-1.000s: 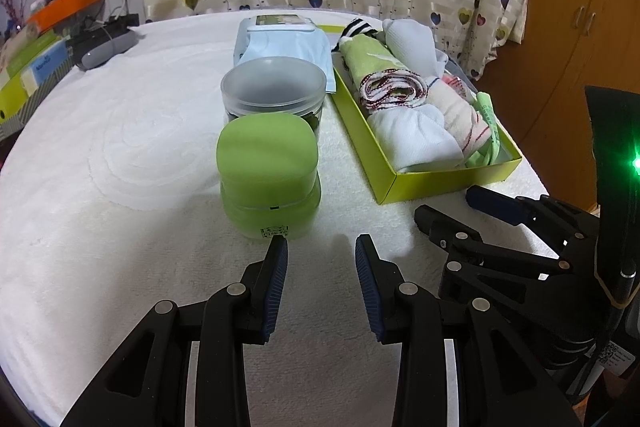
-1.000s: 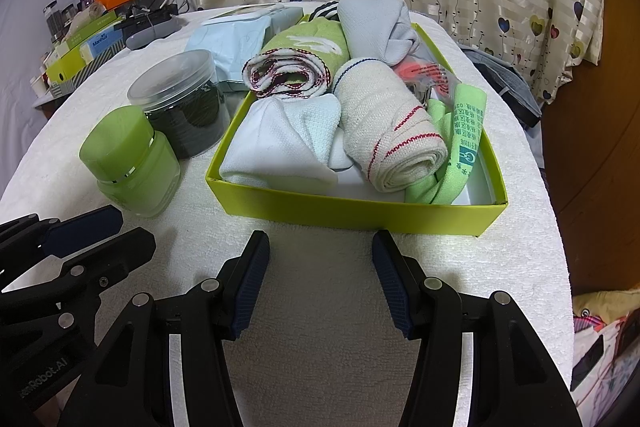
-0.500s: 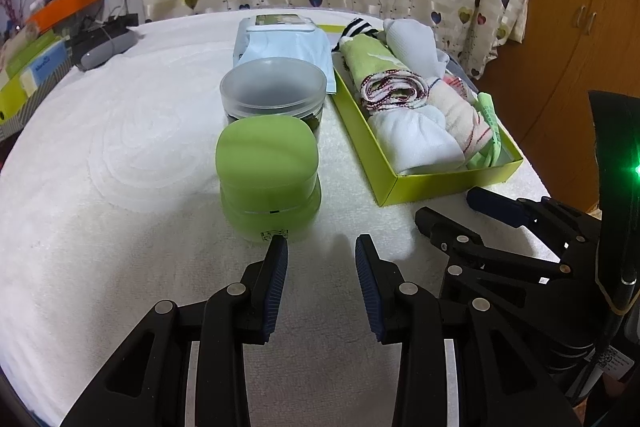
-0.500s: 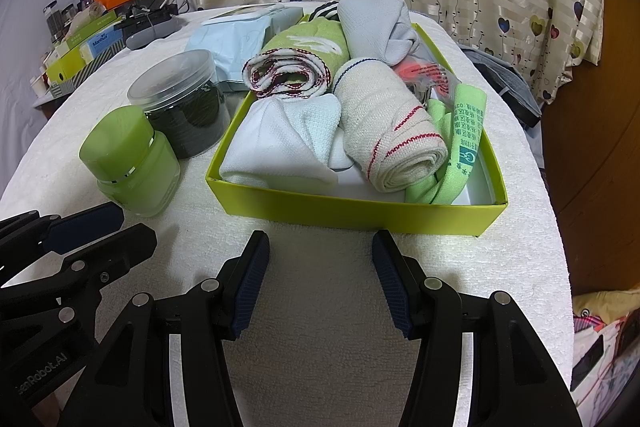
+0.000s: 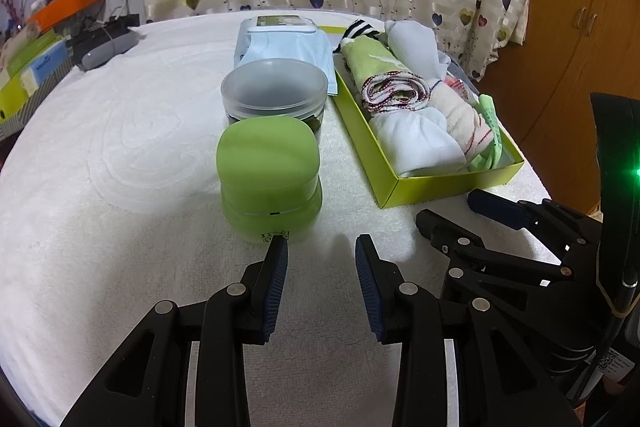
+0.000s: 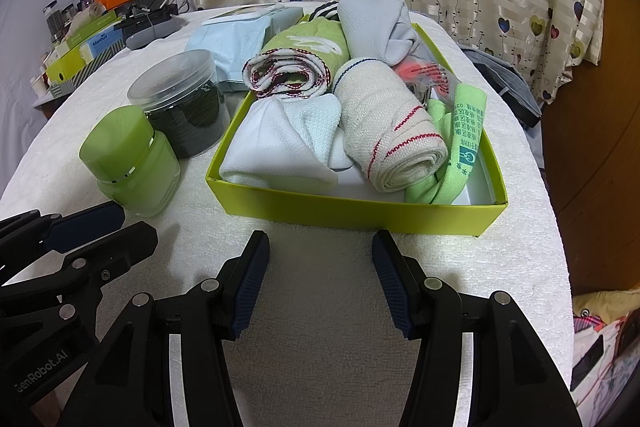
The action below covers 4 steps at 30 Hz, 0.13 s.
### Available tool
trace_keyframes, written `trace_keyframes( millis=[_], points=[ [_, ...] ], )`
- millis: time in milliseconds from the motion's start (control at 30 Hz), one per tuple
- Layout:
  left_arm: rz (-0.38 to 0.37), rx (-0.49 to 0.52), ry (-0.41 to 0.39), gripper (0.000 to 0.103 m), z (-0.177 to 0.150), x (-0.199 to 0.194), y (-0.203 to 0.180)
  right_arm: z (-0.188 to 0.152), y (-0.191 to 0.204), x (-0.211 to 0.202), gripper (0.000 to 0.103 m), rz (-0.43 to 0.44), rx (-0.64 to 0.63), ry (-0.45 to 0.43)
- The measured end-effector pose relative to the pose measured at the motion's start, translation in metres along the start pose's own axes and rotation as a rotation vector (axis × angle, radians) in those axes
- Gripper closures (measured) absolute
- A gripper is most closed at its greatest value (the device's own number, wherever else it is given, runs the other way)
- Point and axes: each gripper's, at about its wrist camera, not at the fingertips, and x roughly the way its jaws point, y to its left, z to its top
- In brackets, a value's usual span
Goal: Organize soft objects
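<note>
A lime-green box (image 6: 352,207) (image 5: 440,185) on the white towel-covered table holds several rolled socks and cloths: a white roll (image 6: 288,143), a cream roll with red stripes (image 6: 388,131), a green-and-red roll (image 6: 296,75), a grey sock (image 6: 372,23) and a green strip (image 6: 464,131). My right gripper (image 6: 320,247) hovers open just in front of the box's near wall, nothing between its fingers. My left gripper (image 5: 322,251) stands open and empty beside it, right behind a green jar (image 5: 270,179).
A clear-lidded dark jar (image 5: 276,95) stands behind the green jar, and a pale-blue wipes pack (image 5: 280,43) lies further back. A grey case (image 5: 104,47) and stacked boxes (image 5: 28,67) sit far left. The table edge drops off at right toward a wooden cabinet (image 5: 568,47).
</note>
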Motion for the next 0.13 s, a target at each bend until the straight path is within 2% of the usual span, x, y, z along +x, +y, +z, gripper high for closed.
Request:
trace_keyframes(
  millis=[133],
  points=[
    [-0.004, 0.007, 0.002, 0.069, 0.0022, -0.0002, 0.0012, 0.0, 0.0001, 0.0001, 0.048, 0.0, 0.0, 0.0]
  ],
)
